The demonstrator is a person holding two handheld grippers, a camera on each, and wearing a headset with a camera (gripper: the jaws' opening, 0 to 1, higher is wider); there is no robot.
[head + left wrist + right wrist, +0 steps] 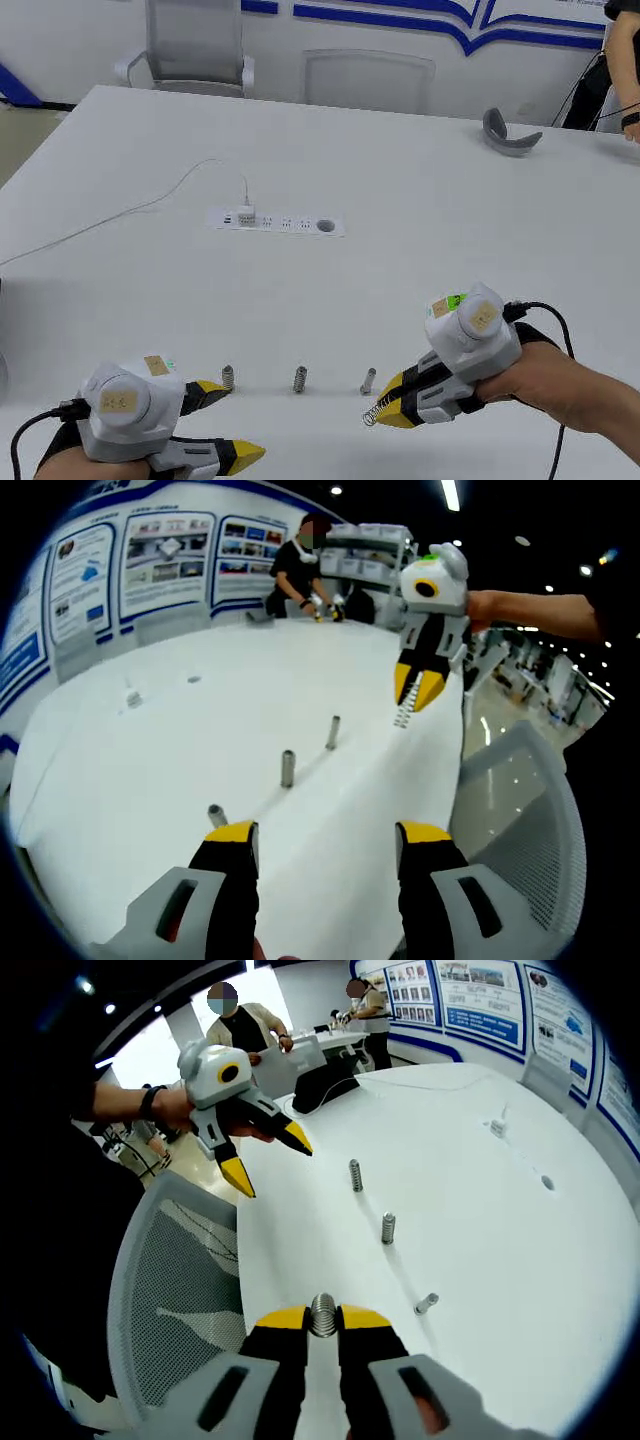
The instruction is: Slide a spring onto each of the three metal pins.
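Three metal pins stand in a row near the table's front edge. The left pin [228, 377] and the middle pin [300, 379] each wear a spring, also seen on the far pin [355, 1174] and the middle pin [388, 1227]. The right pin [368, 381] [427, 1303] is bare. My right gripper [386, 407] [322, 1322] is shut on a spring [372, 415] [322, 1313] that sticks out of its tips, just in front of the bare pin. My left gripper [232, 422] [328, 832] stands open and holds nothing, close beside the left pin [217, 813].
A white power strip [275, 222] with a plugged charger and a cable lies mid-table. A grey curved object [510, 135] rests at the far right. Chairs [195, 45] stand behind the table, and a mesh chair [180, 1290] is at its near edge. People work at the far end.
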